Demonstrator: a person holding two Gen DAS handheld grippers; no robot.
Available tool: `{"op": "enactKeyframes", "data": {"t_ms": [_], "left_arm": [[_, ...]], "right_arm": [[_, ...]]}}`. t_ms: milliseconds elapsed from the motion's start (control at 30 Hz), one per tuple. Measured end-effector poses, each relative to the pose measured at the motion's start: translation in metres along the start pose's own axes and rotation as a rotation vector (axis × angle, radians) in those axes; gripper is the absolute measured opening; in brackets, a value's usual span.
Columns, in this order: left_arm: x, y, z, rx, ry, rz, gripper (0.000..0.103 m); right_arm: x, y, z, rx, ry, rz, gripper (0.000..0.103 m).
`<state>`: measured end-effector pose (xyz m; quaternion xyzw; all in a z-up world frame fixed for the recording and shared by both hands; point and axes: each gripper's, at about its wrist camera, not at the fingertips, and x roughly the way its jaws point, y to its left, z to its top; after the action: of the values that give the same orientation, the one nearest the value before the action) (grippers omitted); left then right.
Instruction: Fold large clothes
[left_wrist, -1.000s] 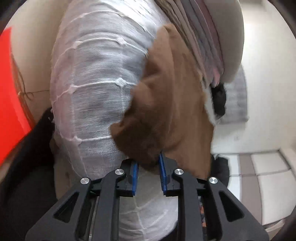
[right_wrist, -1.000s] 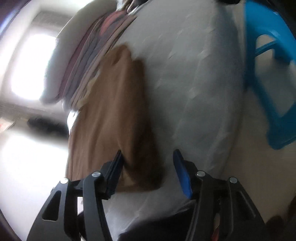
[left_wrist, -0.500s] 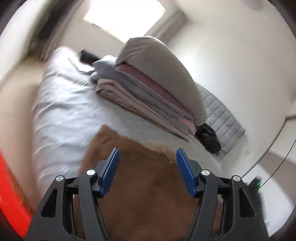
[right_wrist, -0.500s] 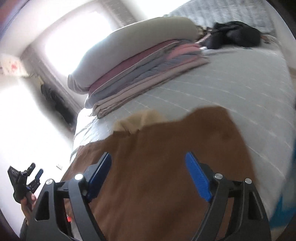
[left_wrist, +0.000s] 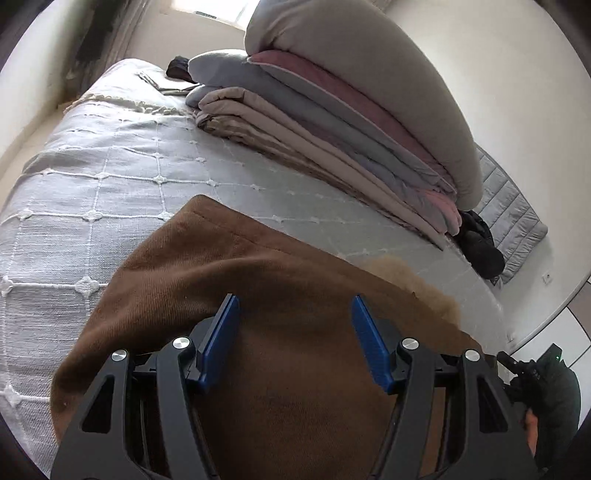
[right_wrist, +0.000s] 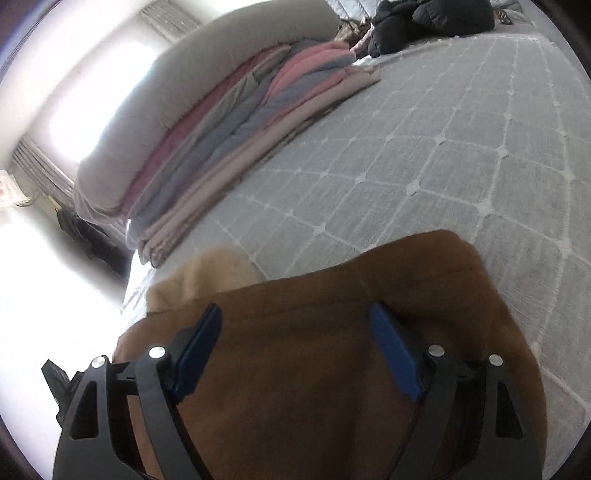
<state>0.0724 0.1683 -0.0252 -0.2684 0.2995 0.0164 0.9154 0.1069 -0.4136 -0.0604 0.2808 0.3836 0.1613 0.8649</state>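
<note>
Facing quilted mat (left_wrist: 511, 221), left view only.

The left tool (left_wrist: 293, 314) points forward and downward, its two blue-padded fingers (left_wrist: 221, 332) spread apart with nothing pinched between them. The right tool (right_wrist: 295, 325) is angled down the same way, fingers (right_wrist: 393, 350) set wider apart and likewise gripping nothing. In the left wrist view, the other tool shows at the lower right edge, carried in a dark-sleeved hand (left_wrist: 532, 428).
</note>
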Motion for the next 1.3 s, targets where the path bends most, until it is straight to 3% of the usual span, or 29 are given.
{"op": "enactKeyframes", "data": {"t_ms": [67,133,233,300,567,967,1100,1300], "left_arm": [[-0.012,0.003,-0.003,-0.016,-0.003,-0.012,0.060],[-0.027,0.007,-0.004,-0.052,-0.002,-0.024,0.060],[-0.052,0.011,-0.007,-0.078,-0.007,-0.032,0.060],[-0.071,0.013,-0.010,-0.077,-0.007,-0.030,0.060],[-0.139,0.056,-0.025,-0.205,0.017,-0.022,0.064],[-0.204,0.108,-0.042,-0.322,-0.048,-0.010,0.070],[-0.217,0.110,-0.051,-0.297,-0.038,-0.009,0.074],[-0.235,0.093,-0.064,-0.145,-0.025,-0.068,0.082]], "right_arm": [[-0.021,0.009,-0.004,0.002,-0.039,-0.021,0.080],[-0.052,0.027,-0.012,-0.014,-0.088,0.023,0.080],[-0.086,0.054,-0.028,-0.060,-0.154,0.054,0.094],[-0.113,0.065,-0.043,-0.074,-0.190,0.072,0.096],[-0.142,0.067,-0.081,-0.010,-0.148,0.088,0.096],[-0.144,0.042,-0.110,0.160,-0.100,0.109,0.096],[-0.148,0.036,-0.111,0.181,-0.112,0.110,0.096],[-0.151,0.032,-0.111,0.202,-0.118,0.122,0.096]]}}
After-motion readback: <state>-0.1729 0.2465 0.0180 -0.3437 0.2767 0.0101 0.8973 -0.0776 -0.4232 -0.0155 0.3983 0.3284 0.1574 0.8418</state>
